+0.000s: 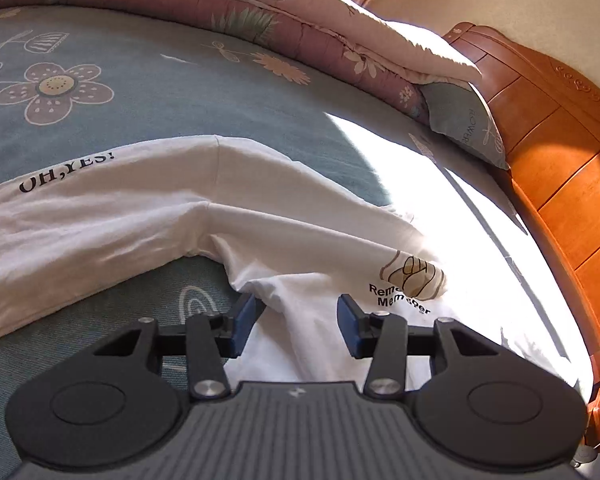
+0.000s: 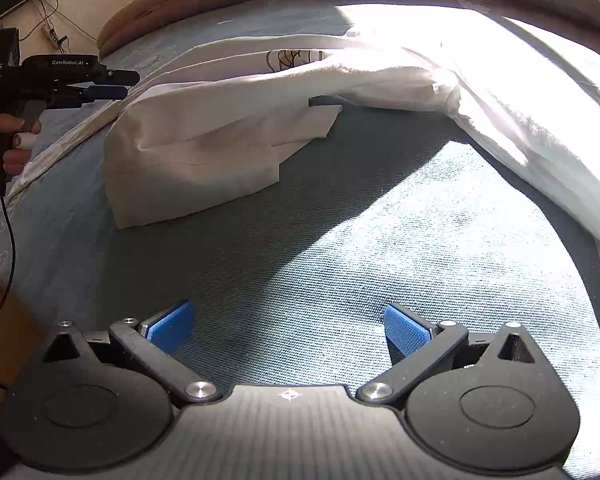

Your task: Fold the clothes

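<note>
On the blue flowered bedsheet (image 2: 340, 240), a white printed garment (image 1: 140, 200) lies spread, partly doubled over.

Left gripper (image 1: 298, 322) hangs with fingers spread astride a raised ridge of the white cloth, probably placed to take hold there, though nothing is pinched. Right gripper (image 2: 288, 328) hovers spread wide over bare sheet, well apart from the cloth. In the left wrist view the garment's long axis runs left to right across the bed, one end toward the wooden headboard (image 1: 560, 168).

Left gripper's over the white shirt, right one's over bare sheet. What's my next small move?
Probably close the left gripper: its jaws stand open around a raised fold of the white shirt, ready to pinch. The right gripper is open over bare bedsheet, holding nothing.
</note>
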Demonstrator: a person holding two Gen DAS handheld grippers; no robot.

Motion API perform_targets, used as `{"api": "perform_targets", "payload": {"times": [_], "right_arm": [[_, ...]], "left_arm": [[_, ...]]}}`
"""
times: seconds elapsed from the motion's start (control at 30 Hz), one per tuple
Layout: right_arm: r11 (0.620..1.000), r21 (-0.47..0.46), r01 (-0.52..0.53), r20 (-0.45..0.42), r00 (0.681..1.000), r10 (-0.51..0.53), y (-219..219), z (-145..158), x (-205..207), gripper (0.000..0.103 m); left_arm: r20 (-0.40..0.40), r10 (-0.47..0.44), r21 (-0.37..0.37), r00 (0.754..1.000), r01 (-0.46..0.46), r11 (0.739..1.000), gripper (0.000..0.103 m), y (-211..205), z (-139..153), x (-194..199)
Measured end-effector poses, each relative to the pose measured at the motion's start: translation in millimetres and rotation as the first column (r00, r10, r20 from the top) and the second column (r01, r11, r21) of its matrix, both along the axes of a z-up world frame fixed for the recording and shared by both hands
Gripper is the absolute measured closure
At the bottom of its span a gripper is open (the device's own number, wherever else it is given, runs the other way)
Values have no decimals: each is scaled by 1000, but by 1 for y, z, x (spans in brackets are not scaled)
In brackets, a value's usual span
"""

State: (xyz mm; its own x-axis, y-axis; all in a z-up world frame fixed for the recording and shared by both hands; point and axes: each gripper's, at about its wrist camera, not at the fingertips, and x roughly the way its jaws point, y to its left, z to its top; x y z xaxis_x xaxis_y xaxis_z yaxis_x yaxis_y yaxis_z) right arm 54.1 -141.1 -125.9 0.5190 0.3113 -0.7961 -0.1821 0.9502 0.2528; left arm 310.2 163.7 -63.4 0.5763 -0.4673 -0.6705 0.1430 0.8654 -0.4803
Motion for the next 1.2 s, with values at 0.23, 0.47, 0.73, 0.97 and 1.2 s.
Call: {"api": "perform_targets", "payload": {"times": [0.23, 0.47, 0.73, 0.97, 1.2], "right_arm": [[1000, 12, -4, 8, 1000, 4, -4, 0, 3, 0], [999, -43, -29, 27, 999, 30, 4, -2, 2, 0], [998, -62, -29, 38, 999, 31, 7, -3, 2, 0], [995, -90, -34, 63, 997, 40, 10, -5, -2, 0], [978, -191, -79, 82, 992, 96, 22, -10, -7, 0]], "left_arm": [[-78, 33, -62, 996, -38, 997, 90, -3, -35, 22], [-49, -154, 24, 987, 156, 988, 94, -19, -21, -25], [-18, -55, -18, 998, 54, 998, 63, 7, -6, -15], [36, -141, 81, 989, 138, 987, 57, -29, -4, -42], [170, -262, 301, 950, 203, 932, 42, -71, 29, -110]]}}
